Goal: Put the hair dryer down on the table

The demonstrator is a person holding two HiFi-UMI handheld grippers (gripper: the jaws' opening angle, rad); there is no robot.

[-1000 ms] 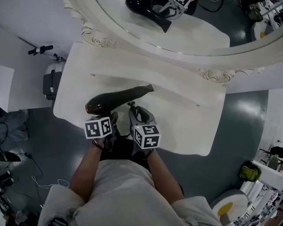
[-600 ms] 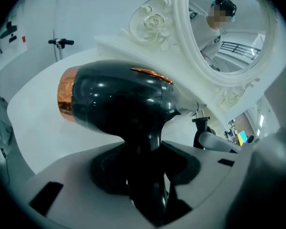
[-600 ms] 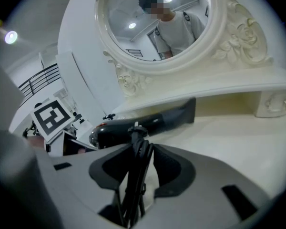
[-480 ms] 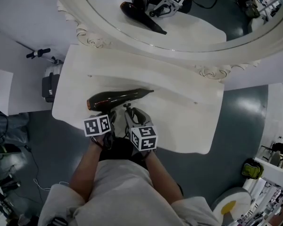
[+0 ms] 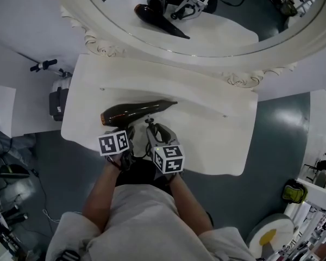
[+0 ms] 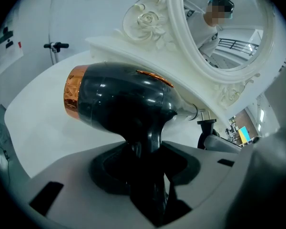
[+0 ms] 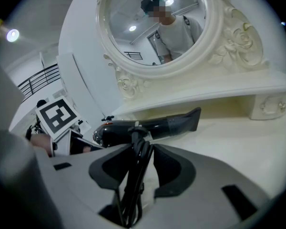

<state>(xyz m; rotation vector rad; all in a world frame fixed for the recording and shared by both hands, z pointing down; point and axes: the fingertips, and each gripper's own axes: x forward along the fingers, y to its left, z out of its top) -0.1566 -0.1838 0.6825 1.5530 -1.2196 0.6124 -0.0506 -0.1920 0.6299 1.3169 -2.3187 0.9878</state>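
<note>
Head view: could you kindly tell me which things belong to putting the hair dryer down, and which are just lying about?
Belong to the job:
hair dryer, handle in the left gripper
cord, bundled in the right gripper
dressing table

Just lying about:
oval mirror
dark case on the floor left of the table

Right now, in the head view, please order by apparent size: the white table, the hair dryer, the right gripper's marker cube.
1. white table
2. hair dryer
3. marker cube on the right gripper; it sits nearer the camera, yet looks smallest.
</note>
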